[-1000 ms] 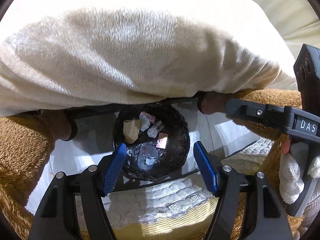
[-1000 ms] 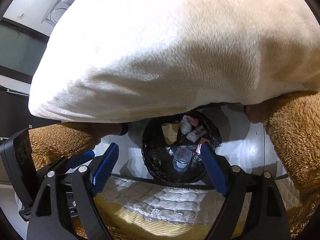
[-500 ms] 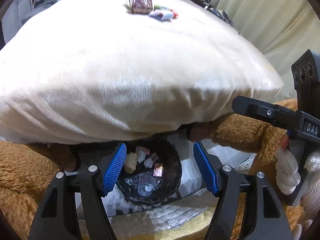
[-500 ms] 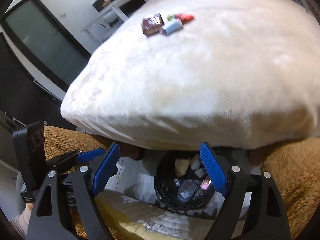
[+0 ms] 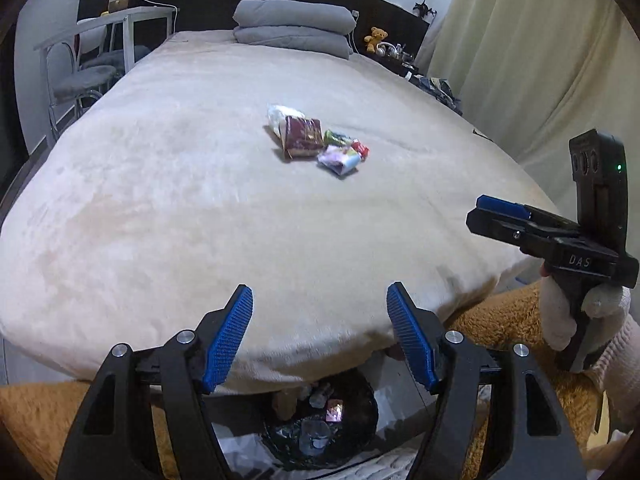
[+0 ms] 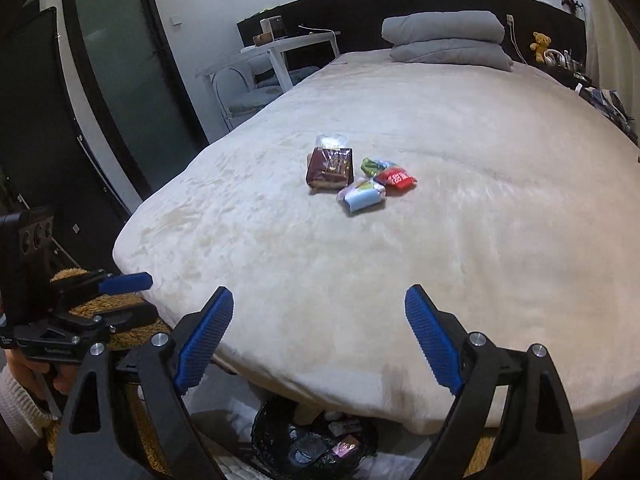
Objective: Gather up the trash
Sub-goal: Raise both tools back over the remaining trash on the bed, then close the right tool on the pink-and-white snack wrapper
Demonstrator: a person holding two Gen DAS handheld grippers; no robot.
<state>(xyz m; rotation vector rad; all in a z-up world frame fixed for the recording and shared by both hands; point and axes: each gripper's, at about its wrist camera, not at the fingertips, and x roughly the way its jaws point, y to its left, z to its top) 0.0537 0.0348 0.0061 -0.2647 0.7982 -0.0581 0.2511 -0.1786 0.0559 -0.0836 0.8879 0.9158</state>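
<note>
Wrappers [image 5: 316, 142] lie clustered mid-bed [image 5: 160, 200], well apart from both grippers — left gripper [image 5: 320, 336] and right gripper [image 6: 320, 340] spread, empty. Next: reach forward, pinch one wrapper, carry it to the bin [image 5: 320, 436] below.

Both wrist cameras sit low at the foot of the bed [image 5: 200, 208], just beyond its near edge, and face forward along their blue fingers toward the grey pillows [image 5: 294, 28] at the far end. Left wrist view looks from the left side, with the right gripper [image 5: 500, 216] in its right margin; right wrist view looks from the right side, with the left gripper [image 6: 128, 296] at its lower left. Shared: bed top, the wrapper cluster [image 6: 356, 178] mid-bed, the black bin [image 6: 316, 444] directly below.
</note>
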